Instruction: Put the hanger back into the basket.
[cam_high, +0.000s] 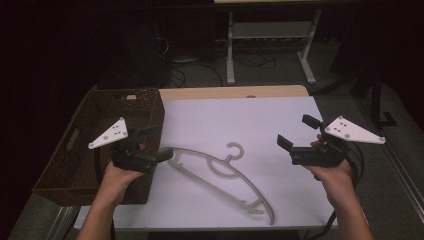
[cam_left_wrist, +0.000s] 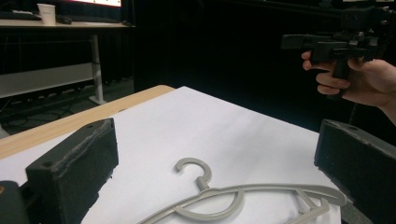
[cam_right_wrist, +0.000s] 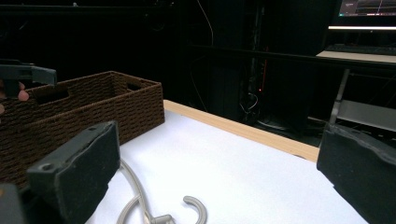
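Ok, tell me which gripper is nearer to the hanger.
Left. The left gripper hovers open right by the hanger, at its end near the basket. The right gripper, also open, is held farther off, beyond the hook side.

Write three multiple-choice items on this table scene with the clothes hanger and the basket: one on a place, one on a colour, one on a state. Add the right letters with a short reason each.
1. Where does the clothes hanger lie?
A. Inside the wicker basket
B. Flat on the white table cover, between the two claws
C. On the floor behind the table

2. What colour is the wicker basket?
A. Dark brown
B. White
C. Bright red

3. How stand the jaws of the left claw and the right claw?
A. Both shut on the hanger
B. Left shut, right open
C. Both open, with nothing between them

Answers:
1 B, the hanger rests flat on the white table cover, right of the basket.
2 A, its weave shows dark brown in the high view and the right gripper view.
3 C, each gripper view shows its two jaws wide apart, clear of the hanger.
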